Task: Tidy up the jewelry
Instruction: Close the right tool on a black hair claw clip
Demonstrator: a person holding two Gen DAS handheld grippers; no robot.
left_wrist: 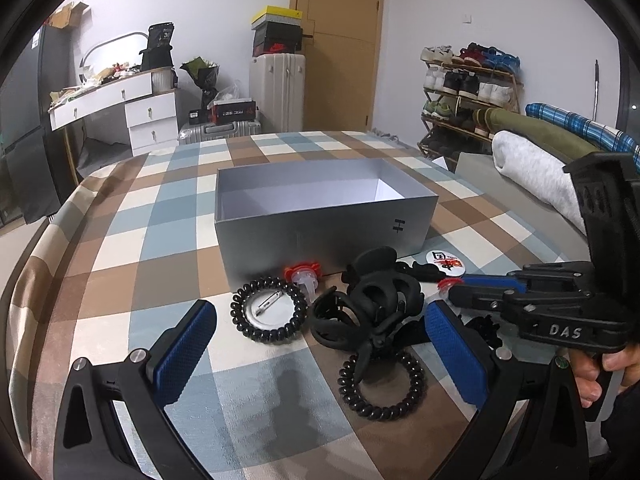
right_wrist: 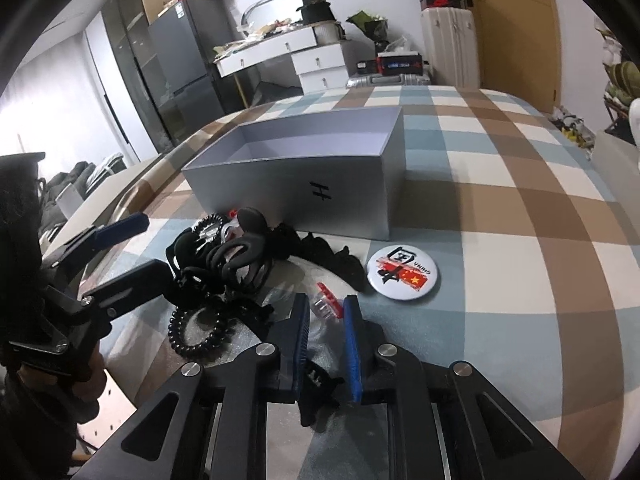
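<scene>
An open silver box [left_wrist: 320, 216] [right_wrist: 320, 184] stands on the checked tablecloth. In front of it lie black claw hair clips [left_wrist: 372, 304] [right_wrist: 232, 260], black spiral hair ties [left_wrist: 266, 312] [left_wrist: 382, 388] [right_wrist: 200, 332], a red-and-clear clip [left_wrist: 304, 276] and a round white badge [right_wrist: 403, 273] [left_wrist: 444, 259]. My left gripper [left_wrist: 320, 344] is open, its jaws wide around the clip pile. My right gripper [right_wrist: 326, 312] has its blue pads narrowly apart around a small red-and-clear clip [right_wrist: 328, 300]; whether they touch it is unclear. A black clip [right_wrist: 316, 392] lies under its jaws.
The table [left_wrist: 160, 208] carries a blue, brown and white checked cloth. Folded clothes [left_wrist: 532, 176] lie at its right edge. A white dresser [left_wrist: 120, 112], suitcases [left_wrist: 276, 88] and a shoe rack [left_wrist: 468, 88] stand behind.
</scene>
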